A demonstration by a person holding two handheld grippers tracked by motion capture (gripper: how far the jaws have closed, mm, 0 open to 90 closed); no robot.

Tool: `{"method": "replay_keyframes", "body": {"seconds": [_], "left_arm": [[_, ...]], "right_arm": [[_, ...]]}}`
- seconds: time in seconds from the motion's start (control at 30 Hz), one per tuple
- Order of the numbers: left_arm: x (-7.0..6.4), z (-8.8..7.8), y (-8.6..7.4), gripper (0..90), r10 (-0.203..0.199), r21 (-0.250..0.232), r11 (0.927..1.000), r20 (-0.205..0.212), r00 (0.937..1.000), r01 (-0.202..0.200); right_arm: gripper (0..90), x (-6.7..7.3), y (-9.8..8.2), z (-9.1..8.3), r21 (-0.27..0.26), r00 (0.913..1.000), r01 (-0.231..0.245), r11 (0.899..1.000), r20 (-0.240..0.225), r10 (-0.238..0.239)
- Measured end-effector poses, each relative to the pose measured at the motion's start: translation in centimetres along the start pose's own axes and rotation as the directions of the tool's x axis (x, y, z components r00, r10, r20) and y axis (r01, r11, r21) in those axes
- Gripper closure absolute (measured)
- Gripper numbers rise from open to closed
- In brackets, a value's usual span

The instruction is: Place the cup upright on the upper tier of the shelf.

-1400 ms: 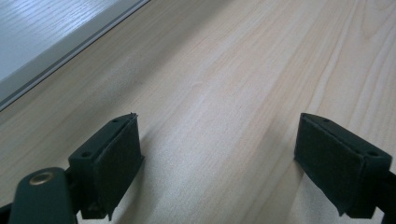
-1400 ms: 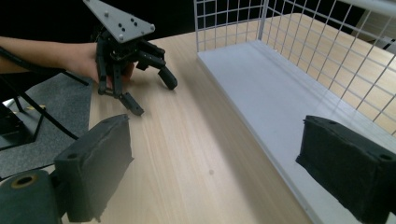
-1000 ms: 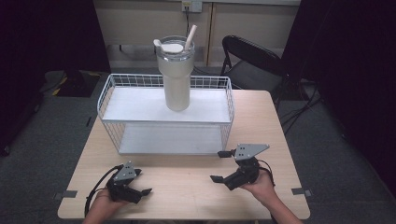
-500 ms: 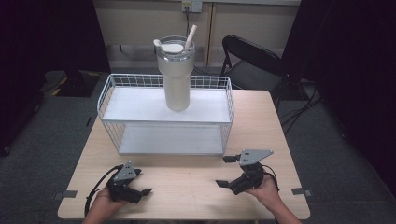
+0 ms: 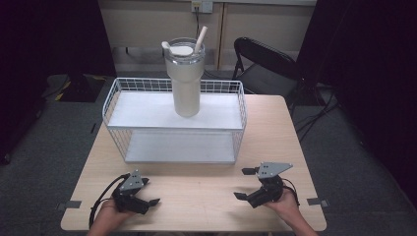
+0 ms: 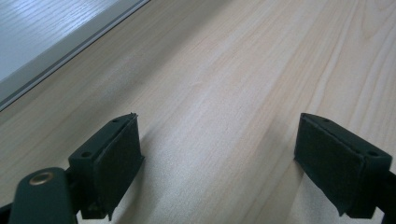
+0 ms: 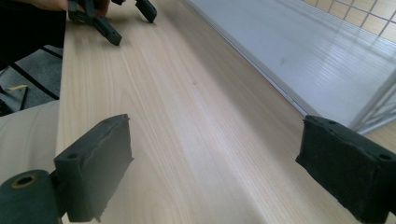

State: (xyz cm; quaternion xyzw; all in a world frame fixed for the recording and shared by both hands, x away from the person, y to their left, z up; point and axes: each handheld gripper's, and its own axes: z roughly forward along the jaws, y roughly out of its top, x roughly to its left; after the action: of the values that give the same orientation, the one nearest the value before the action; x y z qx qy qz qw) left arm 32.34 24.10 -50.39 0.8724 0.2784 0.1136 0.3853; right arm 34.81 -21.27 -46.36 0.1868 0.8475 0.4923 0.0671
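The left gripper [image 5: 147,196] rests low at the near left edge of the tabletop [image 5: 206,189], jaws spread wide, nothing between them. The right gripper [image 5: 244,183] sits at the near right edge, also spread wide and empty; in the right gripper view its jaws frame bare wood, with the left gripper across the tabletop. One wire rack [image 5: 147,115] with two white shelves stands at the far middle. One tumbler [image 5: 186,83], with one straw [image 5: 200,39], stands upright on the rack's top shelf, well apart from both grippers. One folding chair [image 5: 265,64] stands beyond the far right corner.
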Motion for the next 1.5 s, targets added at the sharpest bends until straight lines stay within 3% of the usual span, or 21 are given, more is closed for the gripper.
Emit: {"method": "replay_keyframes", "body": {"seconds": [1.1, 1.5], "left_arm": [[0.0, 0.0, 0.0, 13.9, 0.0, 0.0, 1.0, 0.0, 1.0, 0.0], [0.0, 0.0, 0.0, 13.9, 0.0, 0.0, 1.0, 0.0, 1.0, 0.0]], "right_arm": [[8.6, -2.2, -4.0, -1.7, 0.073, 0.9945, -0.04, 0.997, 0.1, 0.032], [8.8, -2.8, -5.3, -2.0, 0.135, 0.9926, -0.036, 0.99, 0.119, 0.02]]}}
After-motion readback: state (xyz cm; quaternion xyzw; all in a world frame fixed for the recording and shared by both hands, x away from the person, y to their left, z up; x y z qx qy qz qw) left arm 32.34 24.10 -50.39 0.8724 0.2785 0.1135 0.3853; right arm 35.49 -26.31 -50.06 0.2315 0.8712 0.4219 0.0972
